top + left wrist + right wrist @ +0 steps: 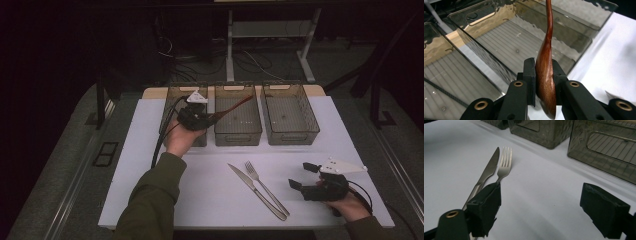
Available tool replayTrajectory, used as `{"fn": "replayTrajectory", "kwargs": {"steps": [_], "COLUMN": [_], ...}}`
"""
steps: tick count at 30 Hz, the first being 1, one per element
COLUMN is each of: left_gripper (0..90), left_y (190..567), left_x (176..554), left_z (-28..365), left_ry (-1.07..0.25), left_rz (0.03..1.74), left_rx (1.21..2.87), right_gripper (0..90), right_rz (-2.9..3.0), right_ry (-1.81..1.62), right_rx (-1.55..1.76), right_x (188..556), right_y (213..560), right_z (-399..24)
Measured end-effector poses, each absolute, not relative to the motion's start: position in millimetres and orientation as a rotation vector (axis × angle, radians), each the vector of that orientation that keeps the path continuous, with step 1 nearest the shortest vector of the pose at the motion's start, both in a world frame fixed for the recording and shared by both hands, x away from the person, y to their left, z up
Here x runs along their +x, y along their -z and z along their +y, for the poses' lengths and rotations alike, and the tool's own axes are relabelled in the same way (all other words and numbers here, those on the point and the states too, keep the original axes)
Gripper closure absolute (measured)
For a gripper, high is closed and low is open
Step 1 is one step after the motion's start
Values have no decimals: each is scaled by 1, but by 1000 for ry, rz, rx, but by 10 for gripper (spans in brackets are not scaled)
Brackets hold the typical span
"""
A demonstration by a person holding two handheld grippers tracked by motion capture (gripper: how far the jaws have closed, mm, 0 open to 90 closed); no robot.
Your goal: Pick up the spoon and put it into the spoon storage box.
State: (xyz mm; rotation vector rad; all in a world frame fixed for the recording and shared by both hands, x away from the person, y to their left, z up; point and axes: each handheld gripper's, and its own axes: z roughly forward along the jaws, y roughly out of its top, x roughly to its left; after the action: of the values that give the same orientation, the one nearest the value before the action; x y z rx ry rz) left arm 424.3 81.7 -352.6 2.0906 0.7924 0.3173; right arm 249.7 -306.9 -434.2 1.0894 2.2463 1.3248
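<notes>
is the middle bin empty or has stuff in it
Empty. The middle bin shows only its bare ribbed floor; the wooden spoon is clamped in the left gripper, slanting above it.

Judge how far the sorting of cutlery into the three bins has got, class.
Done: nothing looks sorted yet; the right bin seems empty. In hand: the left hand-held gripper is shut on the wooden spoon by its bowl, holding it over the middle bin. Left: the knife and fork lie on the white table, and the right hand-held gripper rests open beside them.
</notes>
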Motion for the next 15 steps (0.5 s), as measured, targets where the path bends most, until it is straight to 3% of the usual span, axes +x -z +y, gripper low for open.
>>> {"fn": "replayTrajectory", "kwargs": {"steps": [15], "left_gripper": [780], "left_y": [368], "left_x": [444], "left_z": [40], "left_ry": [-367], "left_rz": [871], "left_rx": [2150], "right_gripper": [163], "right_rz": [2242], "right_ry": [-1331], "right_rx": [1094], "right_x": [249], "right_y": [434], "right_z": [-308]}}
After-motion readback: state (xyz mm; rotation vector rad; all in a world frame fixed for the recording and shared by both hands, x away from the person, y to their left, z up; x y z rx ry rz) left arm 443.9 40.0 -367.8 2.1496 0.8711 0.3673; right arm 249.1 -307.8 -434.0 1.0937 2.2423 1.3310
